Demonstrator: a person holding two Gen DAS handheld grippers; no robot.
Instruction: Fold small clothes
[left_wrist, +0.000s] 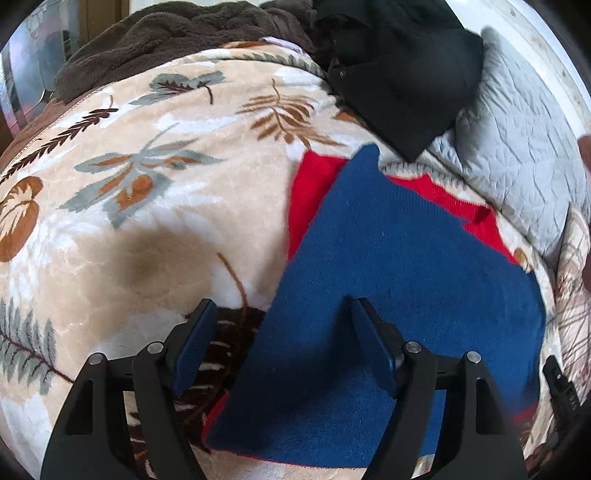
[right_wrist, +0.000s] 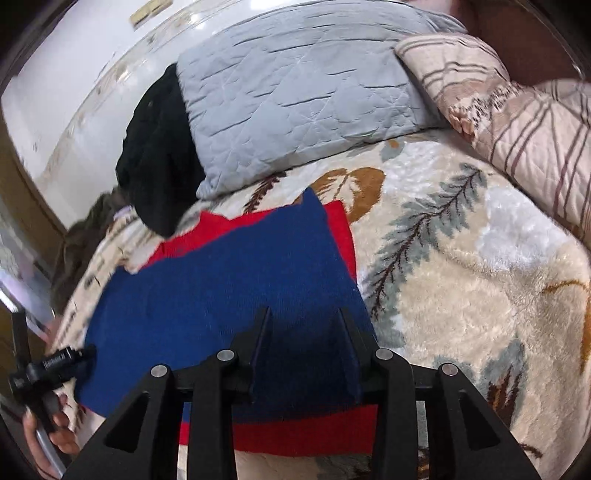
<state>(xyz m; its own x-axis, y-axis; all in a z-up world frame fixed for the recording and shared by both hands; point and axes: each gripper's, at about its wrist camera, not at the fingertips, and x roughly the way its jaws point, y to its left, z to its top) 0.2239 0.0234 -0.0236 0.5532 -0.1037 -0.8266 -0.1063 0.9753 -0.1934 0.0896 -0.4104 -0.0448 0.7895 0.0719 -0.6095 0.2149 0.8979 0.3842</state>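
Observation:
A small knit garment lies flat on the leaf-patterned blanket (left_wrist: 147, 221), its blue layer (left_wrist: 388, 258) folded over a red layer (left_wrist: 314, 192). My left gripper (left_wrist: 284, 306) is open wide over the blue layer's left edge, one finger above the blanket and the other above the cloth, with nothing pinched. From the right wrist view, the blue layer (right_wrist: 221, 295) covers most of the red one (right_wrist: 303, 435), which shows as a strip along the near edge. My right gripper (right_wrist: 304, 314) hovers over the blue layer's right part, jaws apart, with no cloth caught between them.
A black garment (left_wrist: 399, 81) lies past the knit piece, partly on a grey quilted pillow (right_wrist: 295, 103). Brown fleece (left_wrist: 184, 37) is bunched at the far end. A striped quilt (right_wrist: 535, 129) sits at the right. A hand (right_wrist: 59, 435) holds the other gripper's handle at the lower left.

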